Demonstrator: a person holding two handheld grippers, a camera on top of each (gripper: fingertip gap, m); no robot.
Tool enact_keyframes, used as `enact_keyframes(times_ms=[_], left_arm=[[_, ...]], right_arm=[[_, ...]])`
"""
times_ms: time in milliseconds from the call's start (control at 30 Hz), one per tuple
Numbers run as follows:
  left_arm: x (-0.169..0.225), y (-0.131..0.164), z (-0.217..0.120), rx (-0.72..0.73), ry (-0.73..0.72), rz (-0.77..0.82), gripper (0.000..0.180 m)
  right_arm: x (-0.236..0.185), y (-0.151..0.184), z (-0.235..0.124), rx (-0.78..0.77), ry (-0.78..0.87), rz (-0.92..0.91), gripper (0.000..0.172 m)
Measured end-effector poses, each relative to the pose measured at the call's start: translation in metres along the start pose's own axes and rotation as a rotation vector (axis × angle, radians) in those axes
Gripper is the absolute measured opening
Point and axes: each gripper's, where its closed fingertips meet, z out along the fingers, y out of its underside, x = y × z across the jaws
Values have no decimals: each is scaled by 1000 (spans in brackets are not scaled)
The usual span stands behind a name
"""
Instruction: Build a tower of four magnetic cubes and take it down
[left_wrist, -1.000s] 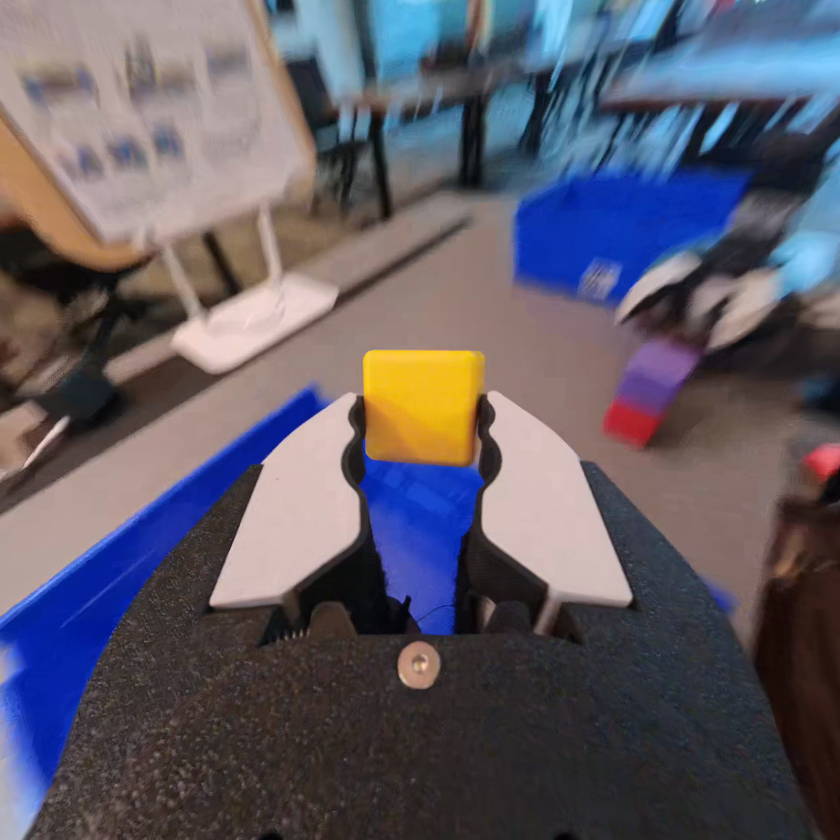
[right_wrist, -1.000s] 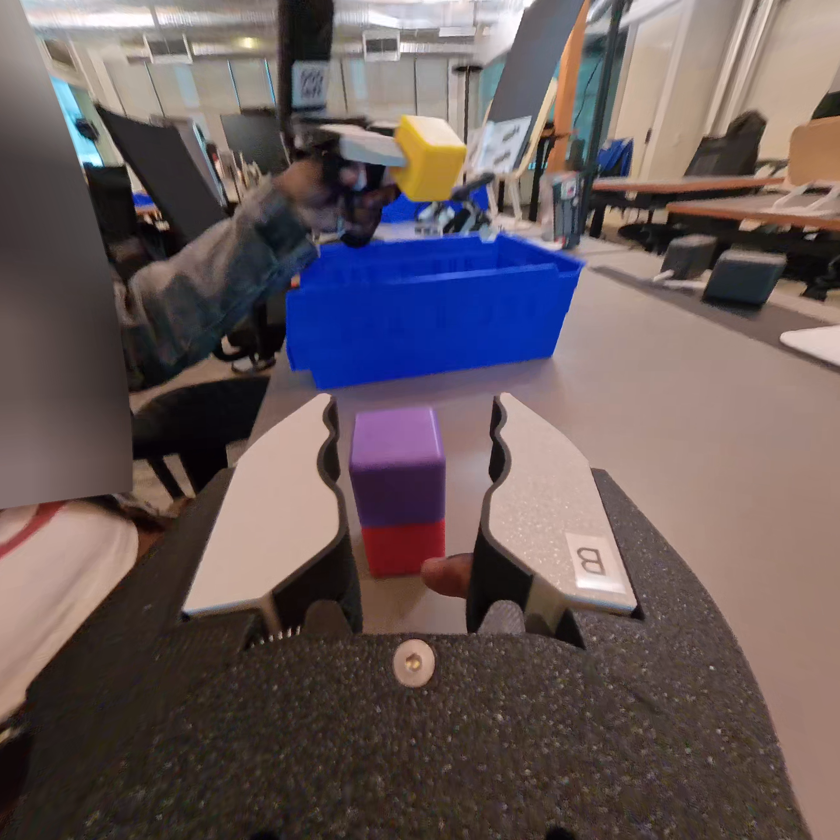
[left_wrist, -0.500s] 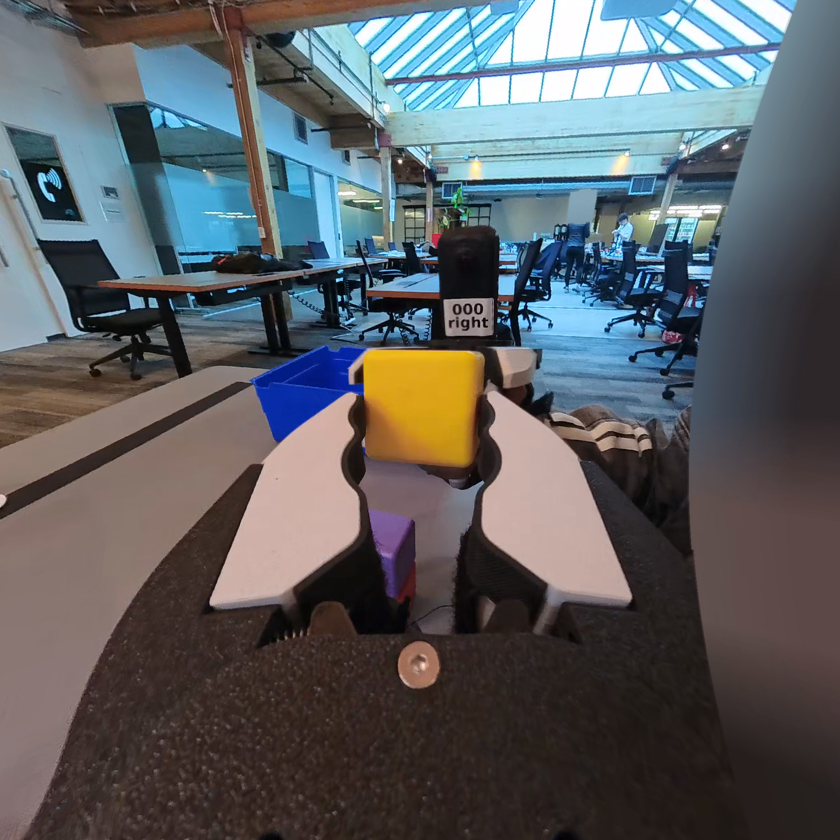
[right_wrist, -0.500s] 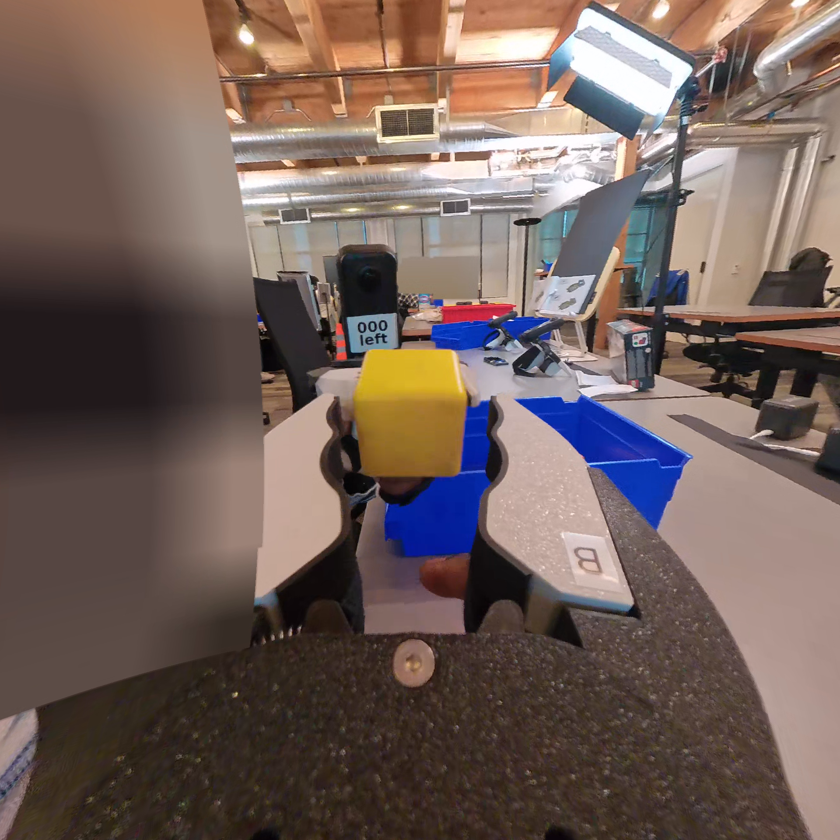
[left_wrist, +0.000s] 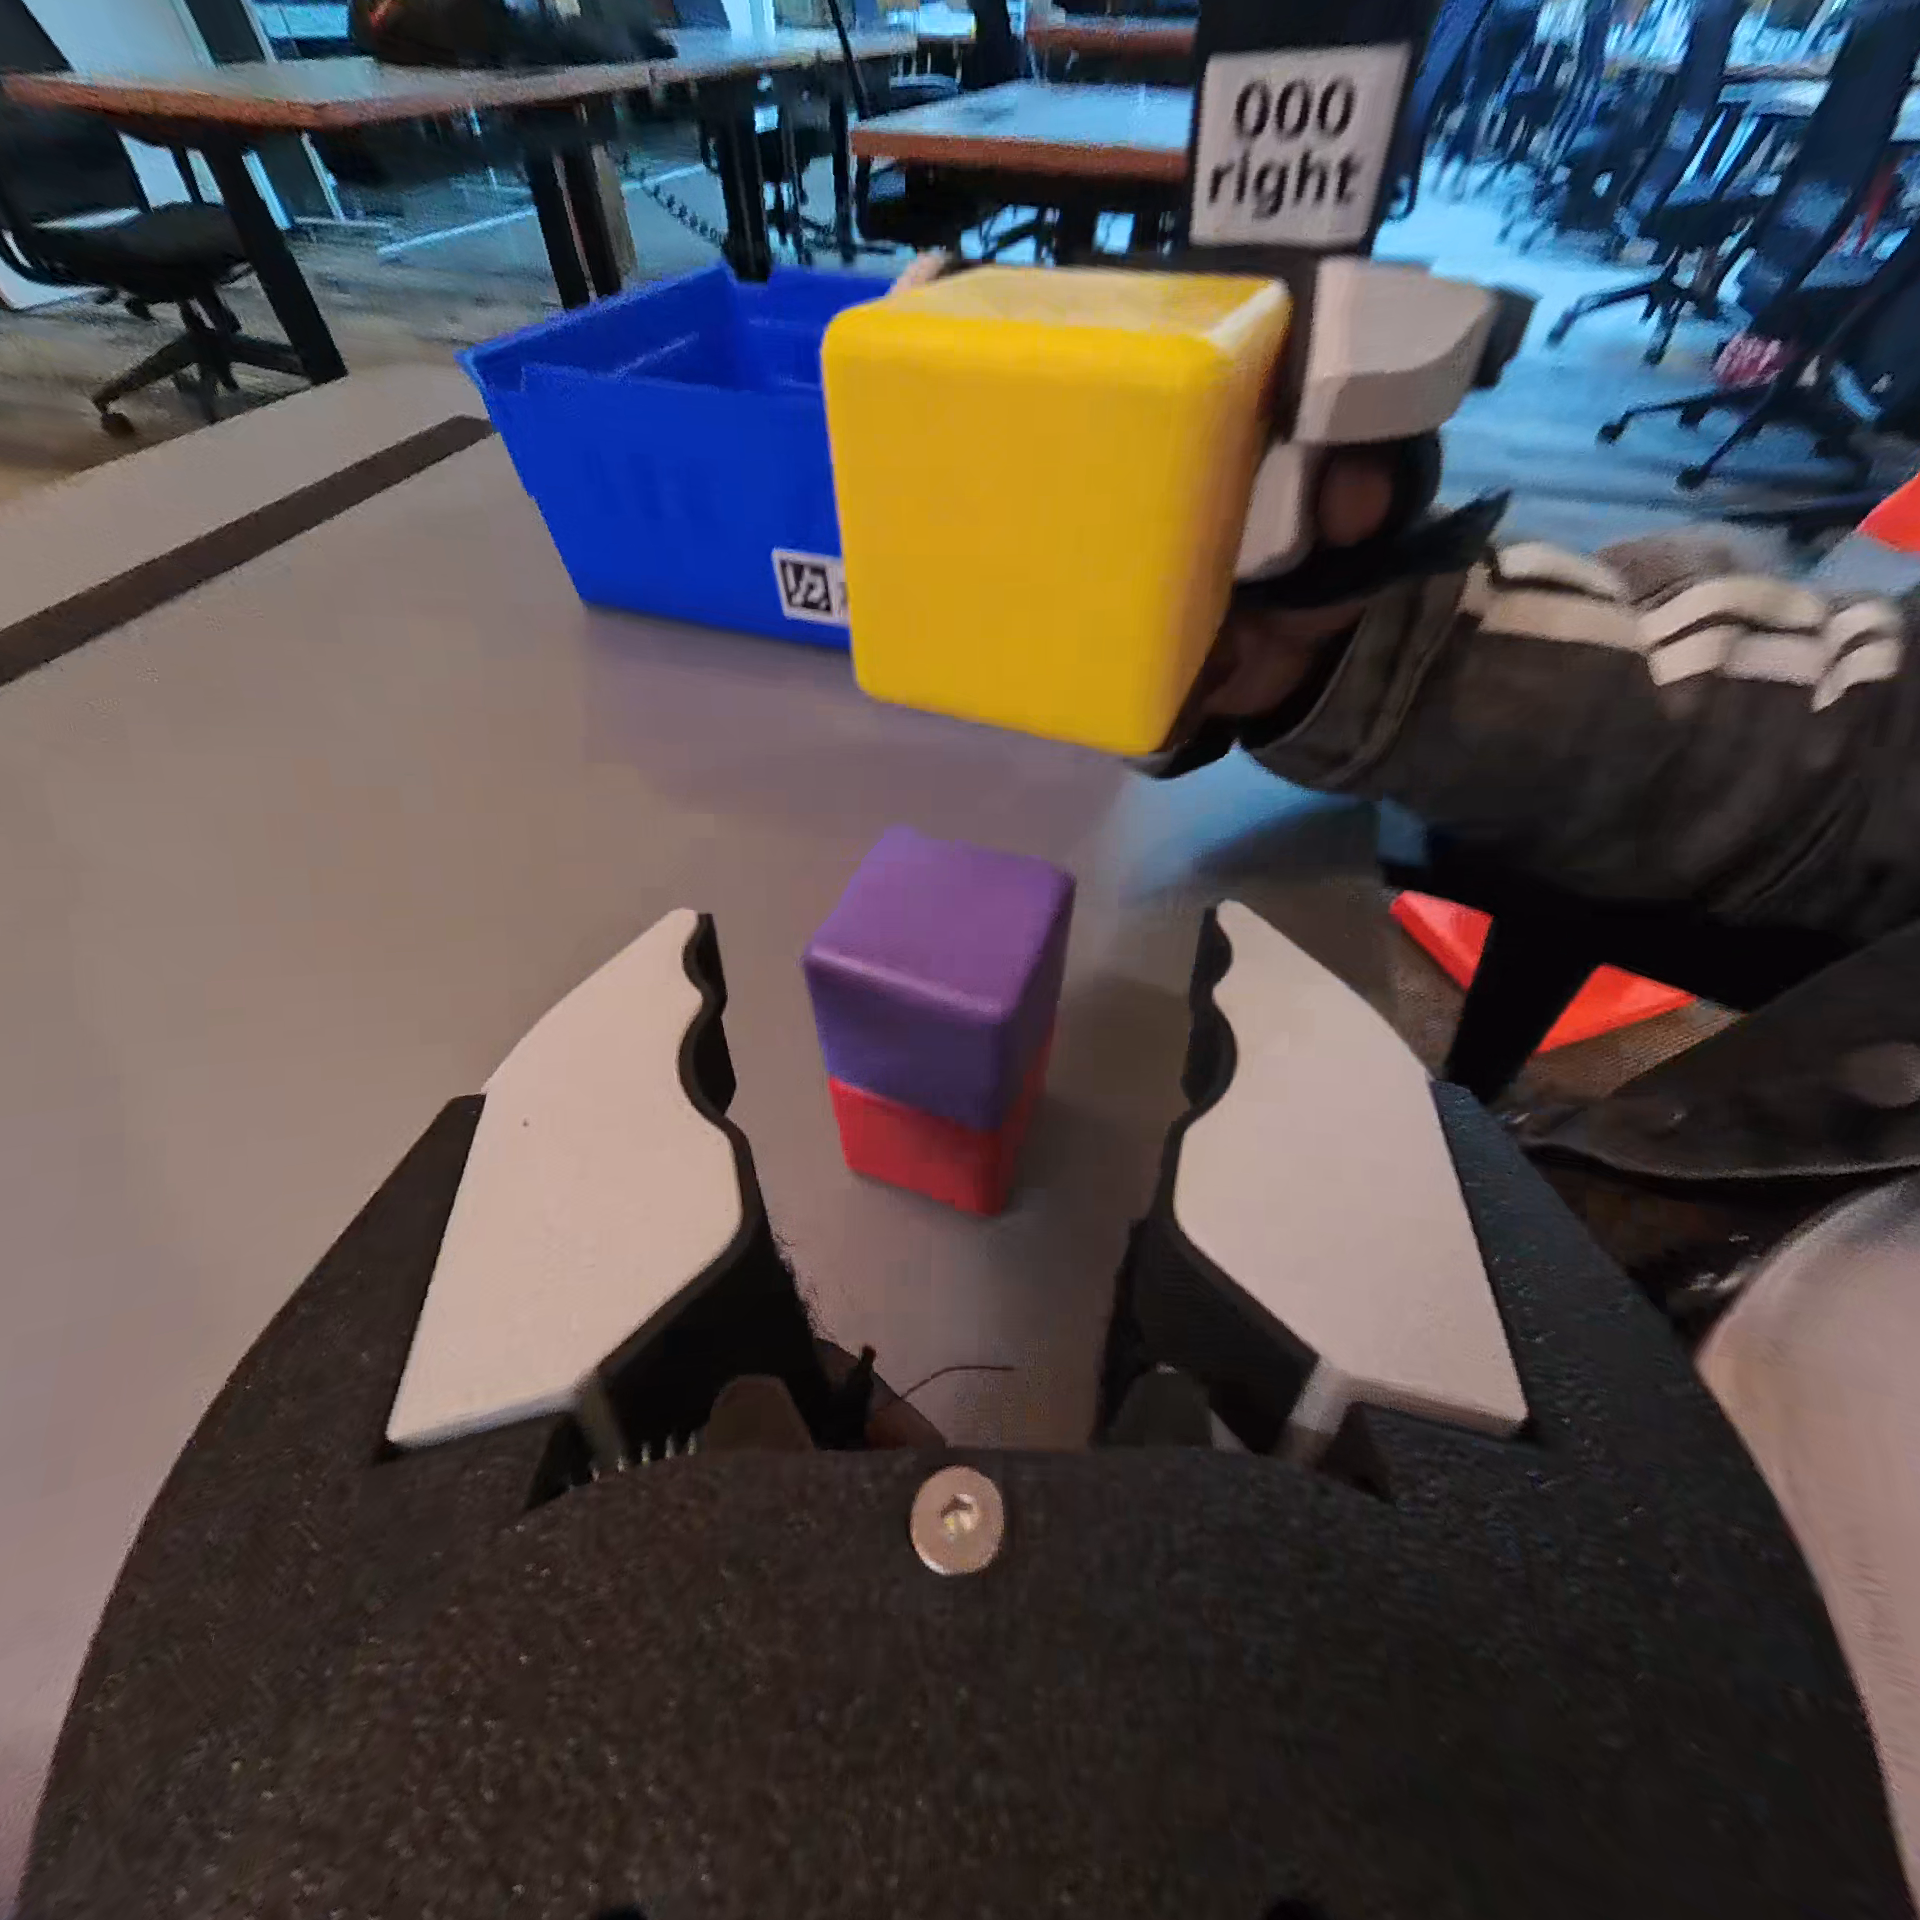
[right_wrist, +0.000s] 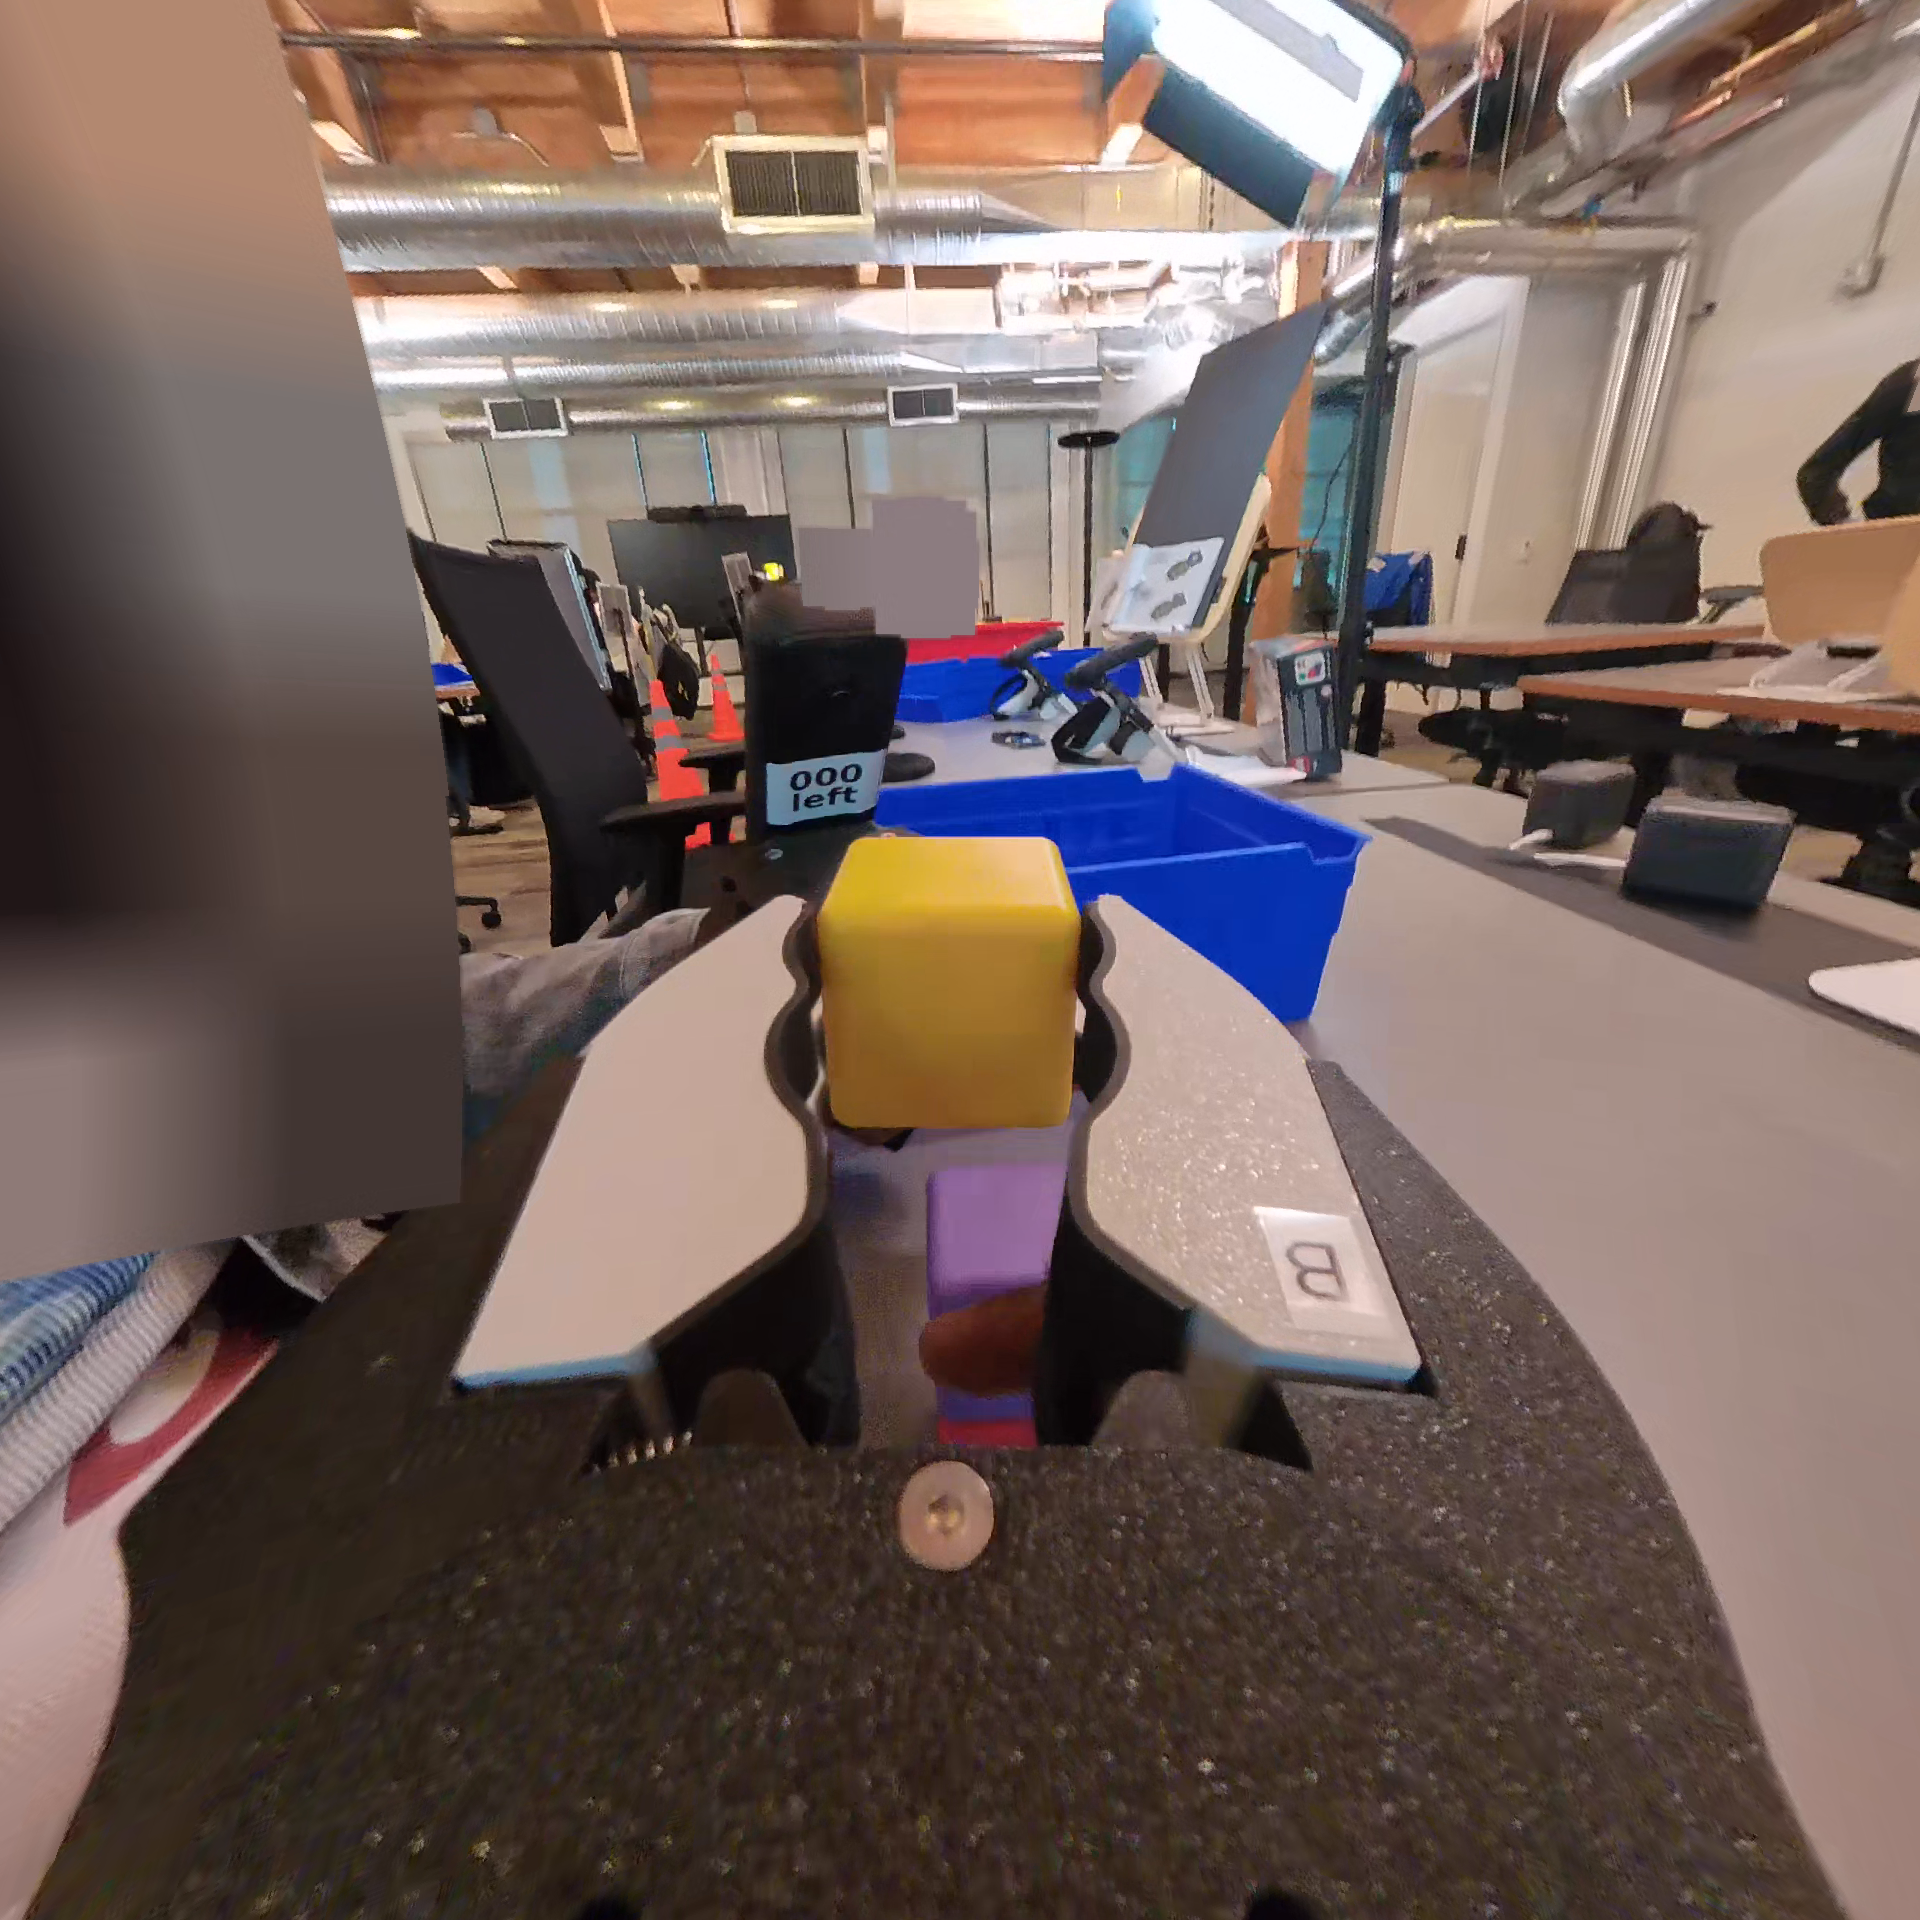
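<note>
1. The yellow cube sits at the centre of the right wrist view, pinched between the right gripper, whose two fingers press on its left and right faces.
2. In the left wrist view the same yellow cube hangs in the upper middle of the frame, clear of the table, with a grey finger of the right gripper against its right face.
3. Lower in that frame, just below centre, a purple cube stands on a red cube, the two stacked on the grey table.
4. The yellow cube is above the stack and apart from it; in the right wrist view the purple cube shows under it, between the fingers' lower parts.
5. The left gripper is spread wide at the bottom of its view. The stack stands in front of it, between the fingertips in the picture, with a clear gap to each finger.
6. A blue bin rests on the table in the upper left of the left wrist view, behind the yellow cube.
7. A person's sleeve reaches in from the right edge.
</note>
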Motion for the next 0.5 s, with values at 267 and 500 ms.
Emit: enact_keyframes(times_ms=[267,500], left_arm=[[1,29,22,-71,62,86,51],[13,30,20,-68,140,107,51]], right_arm=[[9,34,0,-100,-12,-11,48],[-3,44,1,-142,-98,-35,48]])
